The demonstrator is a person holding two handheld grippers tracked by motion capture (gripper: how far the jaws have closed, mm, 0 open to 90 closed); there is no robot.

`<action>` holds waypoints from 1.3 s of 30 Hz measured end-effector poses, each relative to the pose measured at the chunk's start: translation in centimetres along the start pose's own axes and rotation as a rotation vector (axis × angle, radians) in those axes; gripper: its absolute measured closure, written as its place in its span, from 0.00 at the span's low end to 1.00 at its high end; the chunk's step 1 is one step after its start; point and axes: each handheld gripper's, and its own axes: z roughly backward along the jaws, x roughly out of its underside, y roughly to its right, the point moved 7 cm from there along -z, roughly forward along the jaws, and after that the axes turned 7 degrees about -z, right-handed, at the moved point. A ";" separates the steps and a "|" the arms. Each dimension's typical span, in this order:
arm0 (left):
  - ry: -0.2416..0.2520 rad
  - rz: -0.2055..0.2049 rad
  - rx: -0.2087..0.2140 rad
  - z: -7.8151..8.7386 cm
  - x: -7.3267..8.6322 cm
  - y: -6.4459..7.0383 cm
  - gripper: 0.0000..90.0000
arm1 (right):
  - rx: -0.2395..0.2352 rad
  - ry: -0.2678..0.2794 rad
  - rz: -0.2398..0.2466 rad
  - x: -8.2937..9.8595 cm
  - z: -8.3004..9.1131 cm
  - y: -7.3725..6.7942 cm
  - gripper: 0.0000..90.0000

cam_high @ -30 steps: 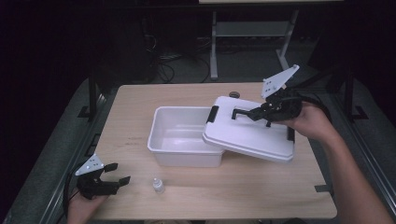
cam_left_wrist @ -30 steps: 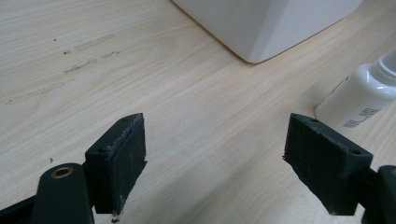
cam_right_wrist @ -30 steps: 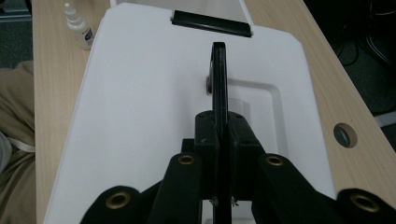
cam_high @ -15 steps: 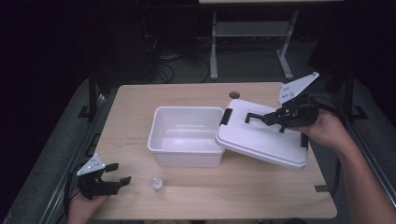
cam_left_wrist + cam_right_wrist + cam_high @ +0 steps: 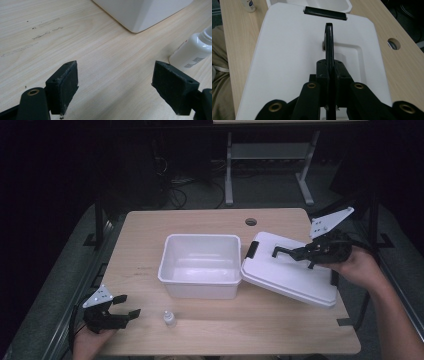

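Now the white lid (image 5: 290,272) lies tilted to the right of the open white bin (image 5: 201,265), its black handle (image 5: 329,42) clamped by the right gripper (image 5: 295,253). Near a small bottle (image 5: 169,319), the left gripper (image 5: 125,306) hangs spread, holding nothing.

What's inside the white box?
Nothing that I can see. The white box is open and its floor looks bare and white in the high view. The near wall hides a strip of the floor. Its lid hangs beside it, held by the right claw.
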 end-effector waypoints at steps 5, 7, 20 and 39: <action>-0.005 -0.001 0.001 -0.1 0.0 0.0 0.23 | -0.001 -0.001 -0.019 1.2 -0.2 0.3 0.93; -0.004 -0.002 -0.001 -0.1 0.0 0.0 0.23 | -0.001 -0.001 -0.023 1.6 -0.2 0.4 0.93; -0.009 -0.005 -0.002 -0.1 0.1 0.0 0.23 | -0.011 -0.019 -0.058 4.0 -1.5 0.8 0.93; -0.001 -0.003 -0.007 0.1 0.1 0.0 0.23 | -0.040 -0.044 -0.107 7.4 -6.1 0.6 0.93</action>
